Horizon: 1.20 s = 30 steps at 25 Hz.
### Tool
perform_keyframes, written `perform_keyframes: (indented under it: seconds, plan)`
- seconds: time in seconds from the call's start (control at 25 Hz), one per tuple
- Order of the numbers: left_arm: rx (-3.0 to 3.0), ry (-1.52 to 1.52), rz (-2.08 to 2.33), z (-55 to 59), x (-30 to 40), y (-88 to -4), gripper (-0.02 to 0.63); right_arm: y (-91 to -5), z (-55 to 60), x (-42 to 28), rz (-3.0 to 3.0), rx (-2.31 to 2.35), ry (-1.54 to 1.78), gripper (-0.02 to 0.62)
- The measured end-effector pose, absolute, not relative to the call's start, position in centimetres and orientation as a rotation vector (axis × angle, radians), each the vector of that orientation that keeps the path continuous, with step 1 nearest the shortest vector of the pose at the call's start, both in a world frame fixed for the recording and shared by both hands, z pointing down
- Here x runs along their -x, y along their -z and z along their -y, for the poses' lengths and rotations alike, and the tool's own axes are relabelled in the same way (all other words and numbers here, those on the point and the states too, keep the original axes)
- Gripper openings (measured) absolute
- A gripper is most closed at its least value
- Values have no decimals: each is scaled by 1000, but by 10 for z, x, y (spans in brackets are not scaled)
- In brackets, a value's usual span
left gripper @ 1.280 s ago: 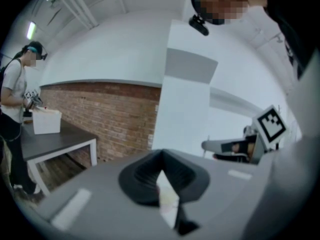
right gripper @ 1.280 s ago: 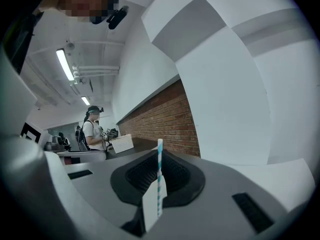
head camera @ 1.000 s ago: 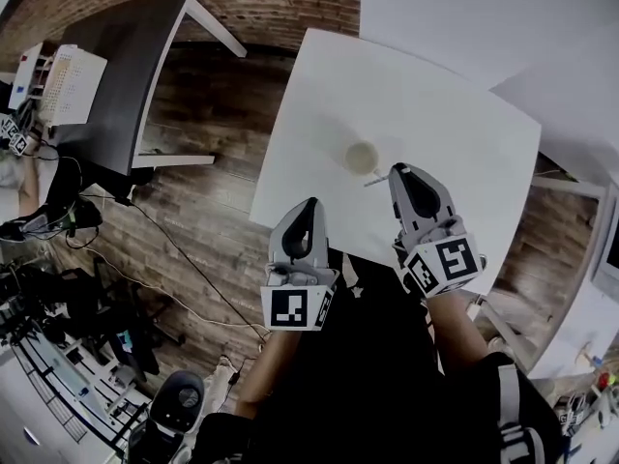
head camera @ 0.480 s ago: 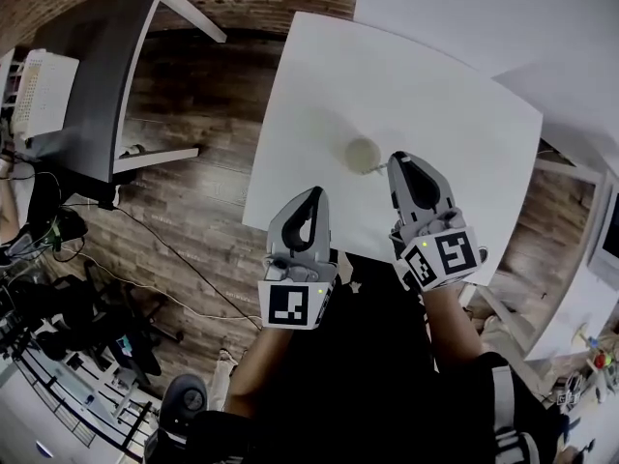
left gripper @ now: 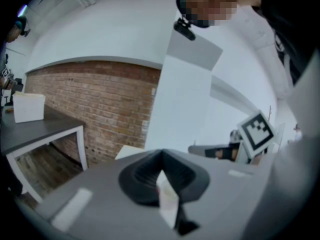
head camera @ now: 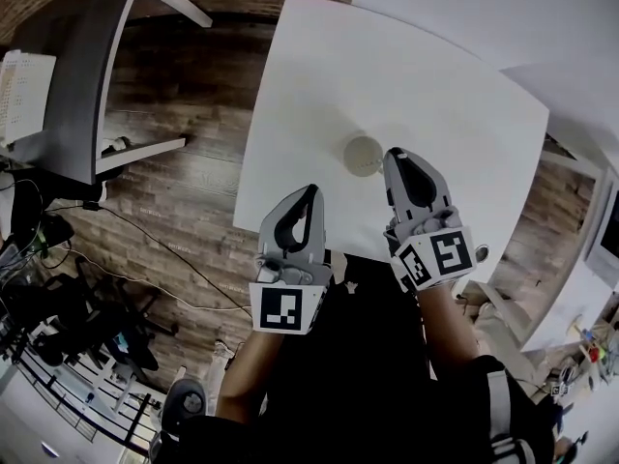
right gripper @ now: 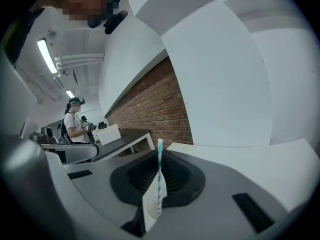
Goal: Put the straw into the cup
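A small pale cup (head camera: pixel 364 154) stands upright near the middle of the white table (head camera: pixel 455 114). In the head view my right gripper (head camera: pixel 396 155) has its tip just right of the cup, close beside its rim. In the right gripper view the jaws are shut on a blue-and-white striped straw (right gripper: pixel 159 176), which stands upright between them. My left gripper (head camera: pixel 309 195) hangs over the table's near edge, left of and nearer than the cup, with its jaws together and nothing held (left gripper: pixel 164 184). Neither gripper view shows the cup.
A dark grey desk (head camera: pixel 68 85) stands at the left over a wooden floor, with a white box (right gripper: pixel 107 133) on it. Another white table (head camera: pixel 464 8) lies beyond. A person (right gripper: pixel 74 124) stands far off by the brick wall (right gripper: pixel 160 104).
Both grippers have sunk towards the table. The right gripper's tip has come closer to the cup. The straw stays held.
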<state>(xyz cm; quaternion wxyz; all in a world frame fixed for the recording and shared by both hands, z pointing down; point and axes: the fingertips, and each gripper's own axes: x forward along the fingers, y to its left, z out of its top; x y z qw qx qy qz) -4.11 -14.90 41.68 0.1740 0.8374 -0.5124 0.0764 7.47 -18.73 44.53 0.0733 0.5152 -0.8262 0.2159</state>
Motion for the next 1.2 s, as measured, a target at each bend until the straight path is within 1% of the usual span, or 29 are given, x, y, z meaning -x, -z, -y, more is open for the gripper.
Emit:
perform_keyframes:
  seconds: [0.48,1.2]
  plan:
    - [-2339,-235,1428,151,41,-437,5,-486,186,-74,2423,-1534,-720,21]
    - [-2315,-247,1413,156,38,-448,5,-504,194,-79,2396,-1531,-760,21]
